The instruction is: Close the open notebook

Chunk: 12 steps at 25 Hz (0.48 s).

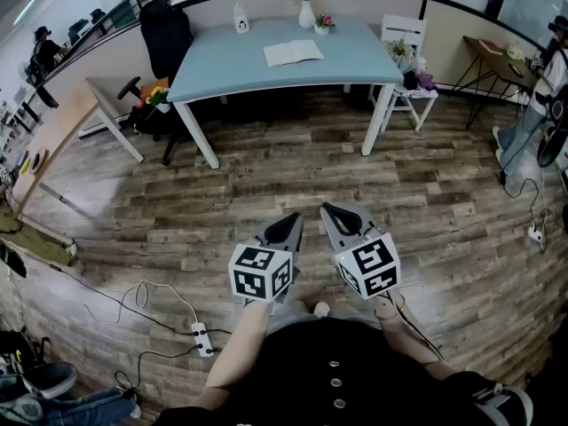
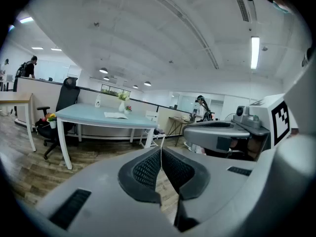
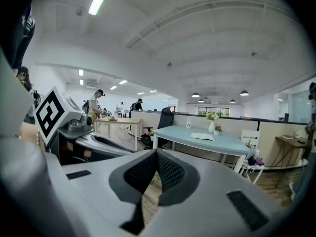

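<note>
Holds the left gripper (image 1: 288,224) and right gripper (image 1: 337,216) side by side at 6 o'clock above the wooden floor (image 1: 266,176), both clenched with nothing between the jaws. Faces the light blue desk (image 1: 257,80) at 12 o'clock, well apart, with the open notebook (image 1: 294,52) flat on it, at 6 o'clock from a white vase of flowers (image 1: 306,13)

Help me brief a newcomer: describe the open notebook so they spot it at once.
Across the wooden floor stands a light blue table with white legs. Near its back edge, the open notebook lies in front of a white vase and a small pot of pink flowers. It alone lies flat, white pages spread; its neighbours stand upright.
</note>
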### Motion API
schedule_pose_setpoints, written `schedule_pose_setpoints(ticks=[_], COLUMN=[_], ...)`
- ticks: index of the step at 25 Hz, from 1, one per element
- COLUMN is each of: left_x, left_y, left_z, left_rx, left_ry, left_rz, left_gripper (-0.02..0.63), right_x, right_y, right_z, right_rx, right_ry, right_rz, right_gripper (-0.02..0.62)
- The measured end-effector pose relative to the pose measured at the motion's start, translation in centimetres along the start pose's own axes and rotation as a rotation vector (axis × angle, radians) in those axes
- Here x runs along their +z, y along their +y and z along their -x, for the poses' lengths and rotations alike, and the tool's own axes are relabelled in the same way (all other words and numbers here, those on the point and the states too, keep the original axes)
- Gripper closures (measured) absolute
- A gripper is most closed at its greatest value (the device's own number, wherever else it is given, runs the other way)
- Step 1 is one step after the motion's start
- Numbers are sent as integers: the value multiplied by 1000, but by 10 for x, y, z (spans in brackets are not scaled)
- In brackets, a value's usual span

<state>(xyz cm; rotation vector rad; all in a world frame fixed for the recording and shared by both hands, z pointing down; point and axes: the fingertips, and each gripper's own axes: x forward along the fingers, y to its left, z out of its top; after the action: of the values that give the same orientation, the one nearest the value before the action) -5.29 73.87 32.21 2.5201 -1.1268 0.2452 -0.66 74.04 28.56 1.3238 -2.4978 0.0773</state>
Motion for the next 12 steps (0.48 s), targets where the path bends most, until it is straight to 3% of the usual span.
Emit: schedule_pose_setpoints(ticks=[12], left_x=[7], left_y=[-3], left_z=[-9], left_rx=[19], left_ry=[-4], left_rz=[-38], left_gripper=[592], right_x=[-7], right_y=[1], right_z=[-2], right_rx=[63], right_ry=[16], right_rz=[-28], right_gripper=[595])
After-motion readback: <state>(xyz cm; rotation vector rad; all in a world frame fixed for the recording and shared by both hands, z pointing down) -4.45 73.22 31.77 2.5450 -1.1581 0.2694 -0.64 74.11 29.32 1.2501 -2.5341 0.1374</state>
